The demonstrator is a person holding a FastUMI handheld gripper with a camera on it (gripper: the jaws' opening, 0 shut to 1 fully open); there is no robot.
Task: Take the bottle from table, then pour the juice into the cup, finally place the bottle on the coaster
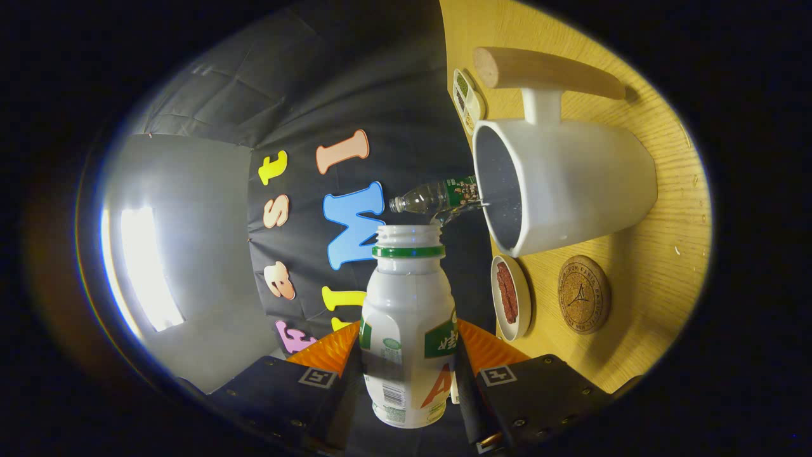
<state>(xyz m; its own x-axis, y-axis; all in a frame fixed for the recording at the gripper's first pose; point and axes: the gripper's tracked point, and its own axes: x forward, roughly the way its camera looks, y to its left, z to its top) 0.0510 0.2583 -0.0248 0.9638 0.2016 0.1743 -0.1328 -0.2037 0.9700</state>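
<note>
White bottle (408, 330), green neck band; white cup (564, 190), grey inside; brown cork coaster (583, 294); yellow wood-grain table (660, 266).

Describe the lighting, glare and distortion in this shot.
Gripper view: a blown-out bright panel glares beyond the claw, which is shut on the sharply lit white plastic bottle; fisheye bends the yellow wooden table and white cup.
</note>
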